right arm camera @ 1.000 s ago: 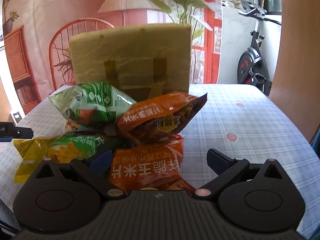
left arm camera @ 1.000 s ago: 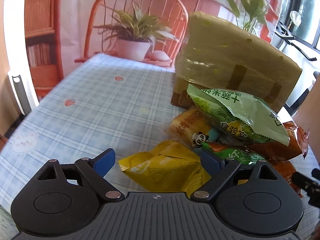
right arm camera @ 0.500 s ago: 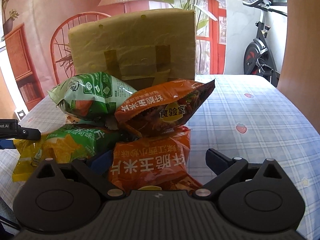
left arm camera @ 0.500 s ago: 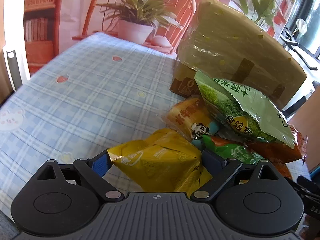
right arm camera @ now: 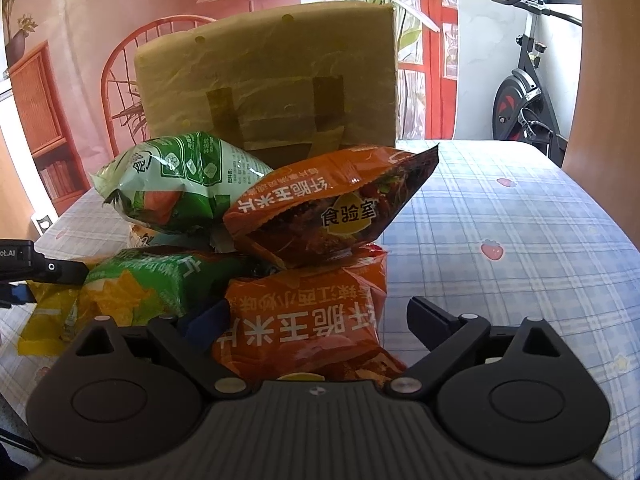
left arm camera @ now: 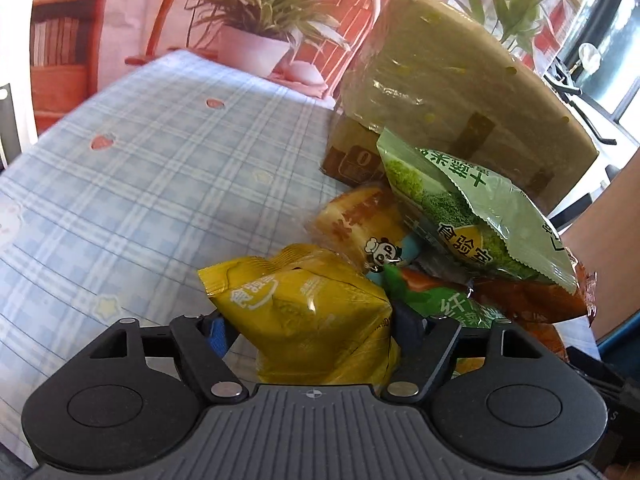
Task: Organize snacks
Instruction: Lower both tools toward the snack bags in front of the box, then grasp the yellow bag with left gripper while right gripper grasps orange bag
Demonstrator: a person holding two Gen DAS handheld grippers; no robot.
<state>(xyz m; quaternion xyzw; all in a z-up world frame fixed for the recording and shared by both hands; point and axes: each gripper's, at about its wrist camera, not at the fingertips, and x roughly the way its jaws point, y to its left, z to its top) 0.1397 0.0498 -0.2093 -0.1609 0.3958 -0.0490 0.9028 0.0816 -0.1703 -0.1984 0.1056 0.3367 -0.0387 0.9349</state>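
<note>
Yellow foil filled the left claw (left arm camera: pixel 310 326): its jaws had just been closing on the yellow snack bag (left arm camera: pixel 304 312), and both pads appeared to press its puffed sides, though the bag hid the contact. The bag lay at the left edge of the snack pile on the checked surface (left arm camera: pixel 140 184), just beside a green bag (left arm camera: pixel 452 304). Squeezed harder, the air-filled pack could pop or squirt out of the pinch. The left claw pointed down at a slant towards the pile.

To the right, the right claw (right arm camera: pixel 316 318) stood spread wide astride the lower orange bag (right arm camera: pixel 304 320), the right pad clear of it. The upper orange bag (right arm camera: pixel 328 208) rested on top, so pulling the lower one could topple the heap. This claw also tilted downward, facing the tan box (right arm camera: pixel 268 80) behind.
</note>
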